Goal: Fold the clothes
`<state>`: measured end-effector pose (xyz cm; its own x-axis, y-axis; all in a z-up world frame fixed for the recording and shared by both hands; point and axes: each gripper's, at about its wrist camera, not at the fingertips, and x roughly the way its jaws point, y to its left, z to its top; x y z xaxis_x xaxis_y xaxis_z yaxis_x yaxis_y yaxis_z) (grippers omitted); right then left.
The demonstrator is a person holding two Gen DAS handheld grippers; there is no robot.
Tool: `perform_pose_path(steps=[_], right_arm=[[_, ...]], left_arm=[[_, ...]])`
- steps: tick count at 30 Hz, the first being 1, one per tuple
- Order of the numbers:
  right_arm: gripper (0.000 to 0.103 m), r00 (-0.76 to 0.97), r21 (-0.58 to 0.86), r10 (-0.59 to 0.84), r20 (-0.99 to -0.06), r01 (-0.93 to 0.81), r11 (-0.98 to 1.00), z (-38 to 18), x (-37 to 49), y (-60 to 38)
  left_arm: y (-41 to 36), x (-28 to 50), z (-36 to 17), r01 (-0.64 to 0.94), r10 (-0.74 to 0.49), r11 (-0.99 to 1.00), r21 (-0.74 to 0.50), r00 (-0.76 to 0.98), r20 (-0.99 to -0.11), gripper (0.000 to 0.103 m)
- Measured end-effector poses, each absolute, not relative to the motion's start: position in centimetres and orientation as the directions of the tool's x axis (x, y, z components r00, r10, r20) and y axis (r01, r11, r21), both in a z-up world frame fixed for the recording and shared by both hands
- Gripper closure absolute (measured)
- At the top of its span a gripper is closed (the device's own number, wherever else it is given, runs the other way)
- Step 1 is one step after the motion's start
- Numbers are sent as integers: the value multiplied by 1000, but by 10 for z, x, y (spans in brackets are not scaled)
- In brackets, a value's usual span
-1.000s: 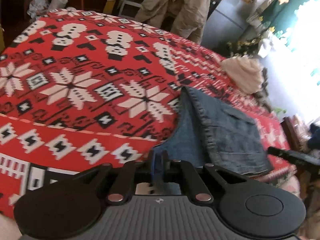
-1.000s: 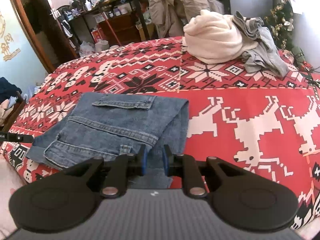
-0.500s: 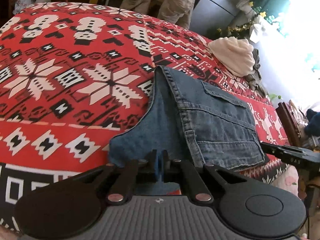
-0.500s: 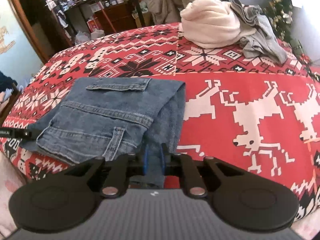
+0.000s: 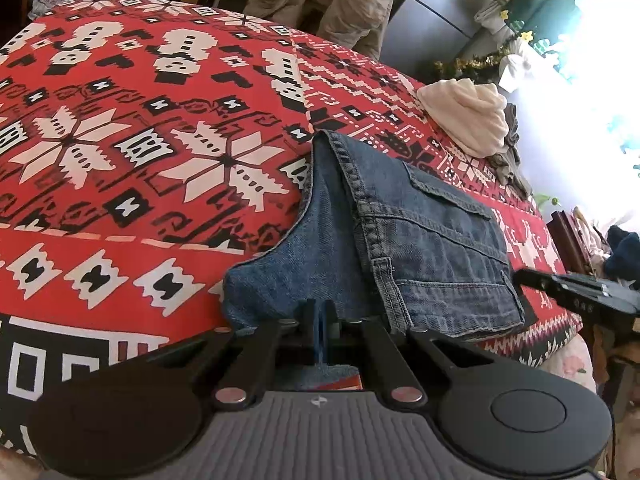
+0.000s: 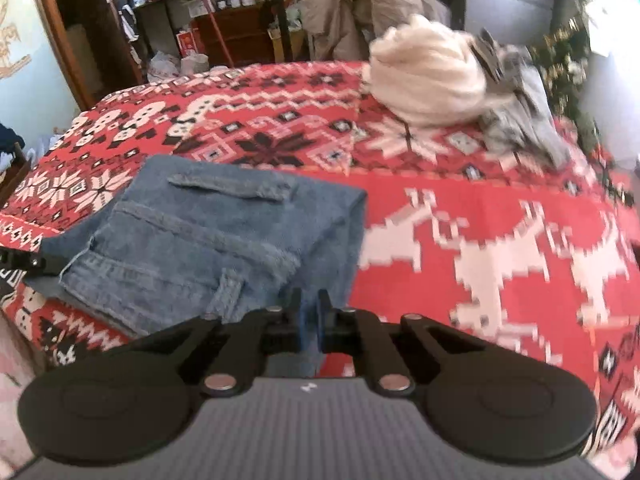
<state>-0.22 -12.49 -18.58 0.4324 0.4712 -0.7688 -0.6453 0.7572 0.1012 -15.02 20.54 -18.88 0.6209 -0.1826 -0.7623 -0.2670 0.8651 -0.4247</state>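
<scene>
Jeans are lying part-folded at the bed's near edge; left gripper is pinching denim, right gripper is closing on it. Next, probably lifting both corners together for another fold.

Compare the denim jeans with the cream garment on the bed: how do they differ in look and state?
The jeans are blue denim with stitched seams and a flapped pocket; the cream garment is plain and soft-looking. The jeans lie folded flat at the near edge of the bed; the cream garment sits bunched in a heap at the far side. The jeans are pinched by the left gripper and right gripper; the cream garment is untouched. Both rest on the red patterned blanket.
</scene>
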Motion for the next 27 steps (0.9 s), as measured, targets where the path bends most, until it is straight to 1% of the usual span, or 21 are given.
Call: perform_pose_path(steps=[1, 5, 9, 11, 12, 13, 17, 19, 20, 21, 22, 23, 25, 27], right_arm=[[97, 443, 87, 471, -763, -652, 754, -186, -1, -120], [97, 440, 58, 429, -789, -642, 765, -198, 11, -106], [97, 447, 36, 408, -796, -637, 770, -199, 10, -115], [94, 458, 12, 374, -807, -620, 785, -197, 9, -122], [88, 464, 7, 369, -805, -614, 789, -194, 8, -128], [74, 471, 2, 363, -804, -609, 793, -190, 7, -134], [55, 505, -47, 349, -789, -616, 787, -173, -3, -150], [30, 514, -61, 352, -783, -625, 778, -165, -8, -154], [24, 519, -69, 356, -777, -633, 771, -161, -11, -156], [15, 524, -77, 361, -771, -640, 764, -156, -15, -157], [9, 529, -84, 366, -766, -646, 758, -153, -17, -156], [7, 534, -91, 371, -760, -652, 752, -150, -19, -156], [1, 532, -94, 376, -759, -660, 746, -145, -21, -153], [1, 531, -95, 380, -757, -665, 740, -141, -24, -150]], left_arm=[[205, -150, -189, -268, -182, 865, -425, 622, -761, 99], [204, -150, -189, -265, -174, 870, -416, 623, -763, 99], [203, -150, -189, -260, -171, 875, -409, 623, -763, 99], [204, -149, -189, -261, -173, 873, -411, 621, -764, 99], [204, -149, -189, -262, -174, 873, -412, 621, -764, 99], [204, -149, -189, -262, -174, 873, -411, 621, -764, 99], [201, -147, -188, -258, -171, 877, -405, 620, -766, 98], [199, -147, -187, -256, -169, 880, -401, 619, -767, 95], [199, -146, -187, -251, -179, 877, -410, 622, -763, 89], [198, -146, -186, -247, -188, 874, -419, 624, -759, 77], [195, -146, -185, -240, -189, 876, -417, 626, -757, 70], [192, -145, -183, -233, -190, 879, -416, 627, -755, 65], [184, -143, -180, -224, -171, 895, -385, 626, -761, 64], [176, -141, -176, -217, -134, 918, -333, 620, -773, 63]])
